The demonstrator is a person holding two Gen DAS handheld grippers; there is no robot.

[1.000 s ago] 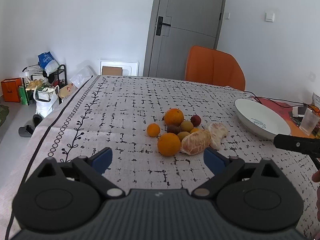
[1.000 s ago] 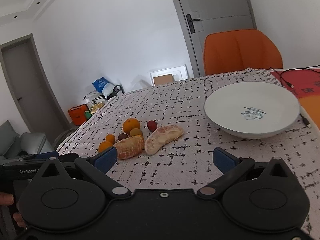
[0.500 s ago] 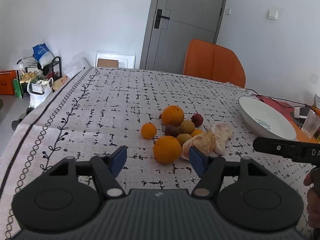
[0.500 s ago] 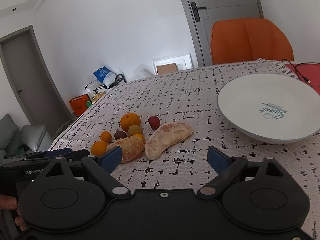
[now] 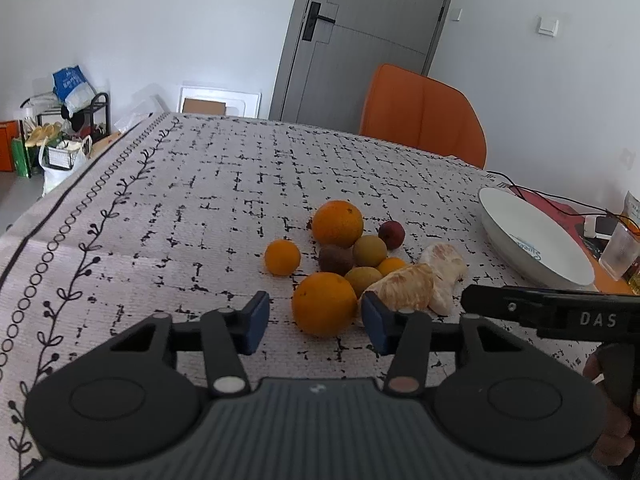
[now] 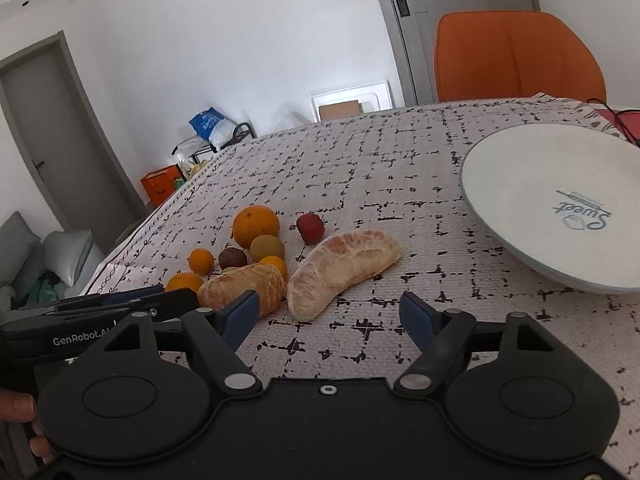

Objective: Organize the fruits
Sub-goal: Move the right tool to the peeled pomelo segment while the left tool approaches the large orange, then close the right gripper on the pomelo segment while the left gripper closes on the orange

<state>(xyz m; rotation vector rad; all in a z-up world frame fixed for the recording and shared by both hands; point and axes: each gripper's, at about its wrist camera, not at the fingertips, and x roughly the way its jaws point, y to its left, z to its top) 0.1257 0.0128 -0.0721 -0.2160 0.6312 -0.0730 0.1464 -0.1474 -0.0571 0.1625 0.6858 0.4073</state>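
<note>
A cluster of fruit lies mid-table: a near orange [image 5: 324,309], a larger orange [image 5: 337,223] behind it, a small mandarin [image 5: 282,257], a red fruit [image 5: 391,234], brown and green small fruits, and two peeled citrus pieces [image 5: 404,290] [image 6: 342,266]. My left gripper [image 5: 316,327] is open, its jaws either side of the near orange, just short of it. My right gripper [image 6: 328,318] is open and empty, just in front of the pale peeled piece. A white plate [image 6: 520,184] sits to the right, empty.
An orange chair [image 5: 420,116] stands behind the patterned tablecloth. A glass [image 5: 620,250], cables and a red mat lie beyond the plate at the right. The table's left edge drops to floor clutter.
Both grippers have moved forward toward the fruit. The left jaws have narrowed and now flank the near orange; the right jaws have narrowed somewhat.
</note>
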